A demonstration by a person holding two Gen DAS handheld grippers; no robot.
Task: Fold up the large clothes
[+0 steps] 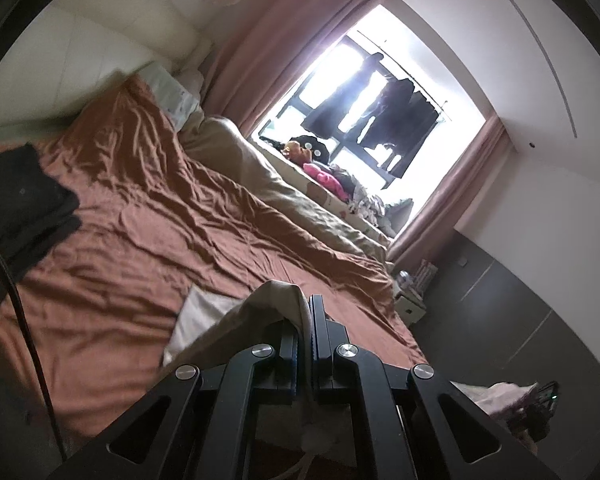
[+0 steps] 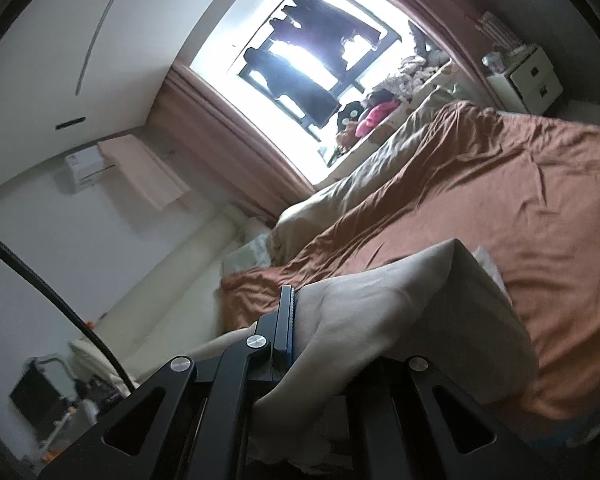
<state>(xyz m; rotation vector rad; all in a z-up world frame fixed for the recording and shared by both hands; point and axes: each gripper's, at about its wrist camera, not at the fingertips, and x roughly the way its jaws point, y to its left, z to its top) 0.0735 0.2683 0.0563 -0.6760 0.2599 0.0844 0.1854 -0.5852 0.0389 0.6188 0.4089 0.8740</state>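
We hold the beige cotton garment (image 1: pixel 236 320) pinched in the left gripper (image 1: pixel 305 320), jaws clamped on its edge. Our right gripper (image 2: pixel 296 320) grips the same cloth (image 2: pixel 400 304), which drapes over its far finger. Beyond both lies the rumpled rust-brown bedsheet (image 1: pixel 148 216), with folded black clothes (image 1: pixel 24 200) left of the left gripper.
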